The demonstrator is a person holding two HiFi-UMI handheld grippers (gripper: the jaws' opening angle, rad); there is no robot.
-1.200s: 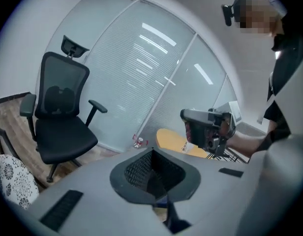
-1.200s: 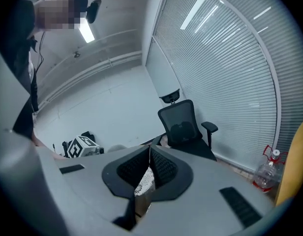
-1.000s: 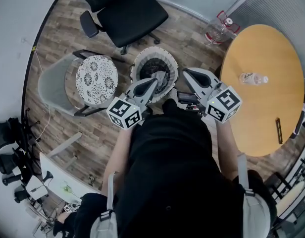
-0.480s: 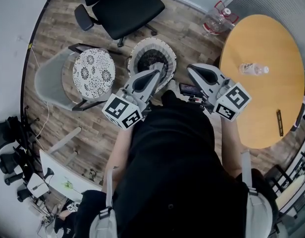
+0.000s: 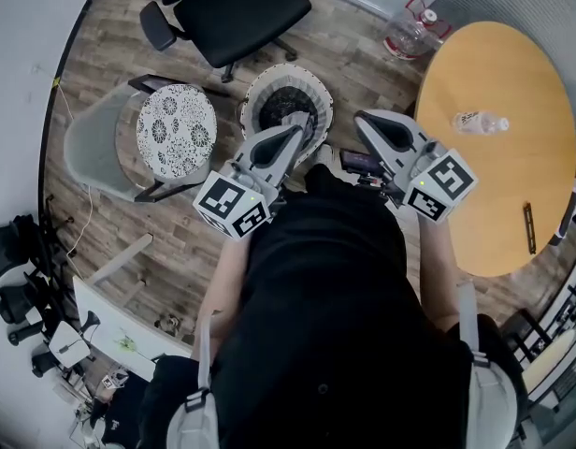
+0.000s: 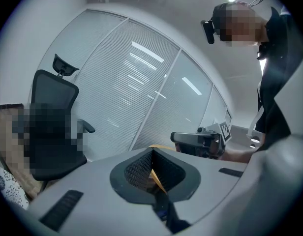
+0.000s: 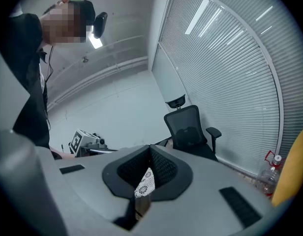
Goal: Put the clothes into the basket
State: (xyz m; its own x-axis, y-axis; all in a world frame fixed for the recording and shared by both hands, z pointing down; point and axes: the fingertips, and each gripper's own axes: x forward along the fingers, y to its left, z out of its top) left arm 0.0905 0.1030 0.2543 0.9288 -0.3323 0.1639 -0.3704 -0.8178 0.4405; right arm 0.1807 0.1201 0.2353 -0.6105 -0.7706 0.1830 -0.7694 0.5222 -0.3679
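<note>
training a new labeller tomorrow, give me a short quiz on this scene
1. True or false: the basket stands on the round table.
2. What lies on the round table? A) a bottle B) a shoe C) a book
3. Fill in: the left gripper has its jaws ____ (open or shut).
Key: 1 false, it stands on the floor; 2 A; 3 shut, with nothing between them.
</note>
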